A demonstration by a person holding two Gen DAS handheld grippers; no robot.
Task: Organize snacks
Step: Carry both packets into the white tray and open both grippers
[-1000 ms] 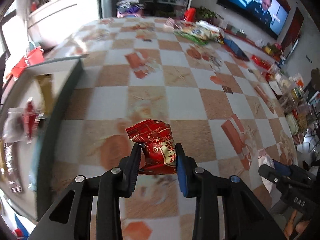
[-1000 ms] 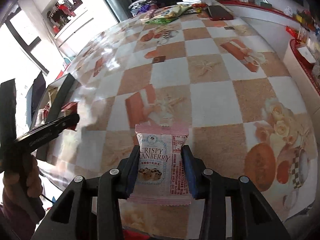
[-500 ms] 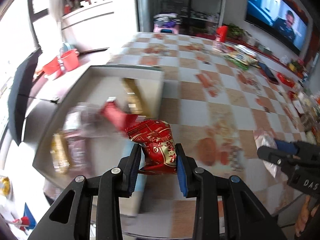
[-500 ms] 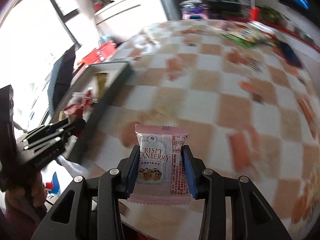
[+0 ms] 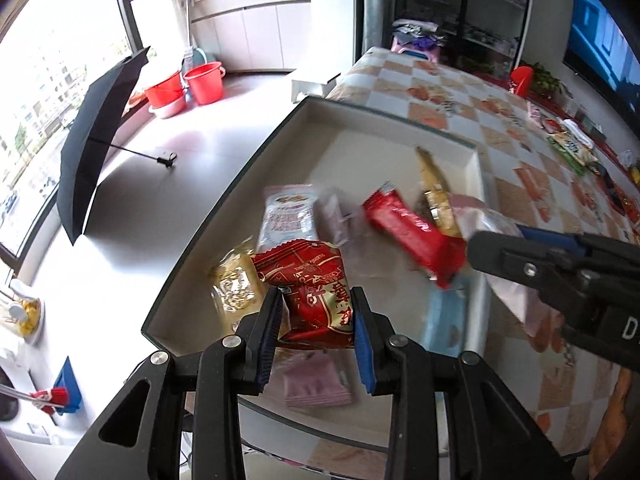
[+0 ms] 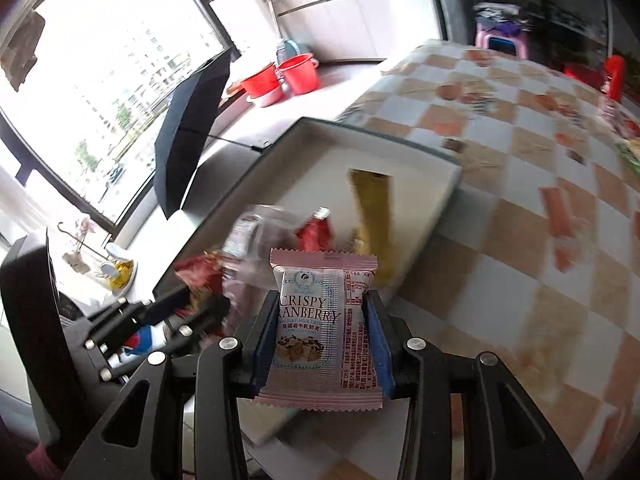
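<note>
My left gripper (image 5: 316, 320) is shut on a red and gold snack packet (image 5: 316, 286) and holds it over the near end of a white tray (image 5: 240, 184). The tray holds several snacks: a long red bar (image 5: 412, 228), a gold bar (image 5: 434, 188), a pink packet (image 5: 286, 216). My right gripper (image 6: 322, 334) is shut on a pink Crispy Cranberry packet (image 6: 322, 320), above the near edge of the tray (image 6: 448, 188). The right gripper also shows in the left wrist view (image 5: 560, 276), at the tray's right side.
The tray sits at the corner of a table with a checkered cloth (image 5: 532, 152). Beyond the table edge stand a black umbrella (image 5: 96, 136) and red buckets (image 5: 188, 84) on the floor. More snack bags (image 5: 568, 144) lie at the far end of the table.
Both grippers have swung left from the open tablecloth to over the tray, each keeping its packet. The right gripper has come close beside the left.
</note>
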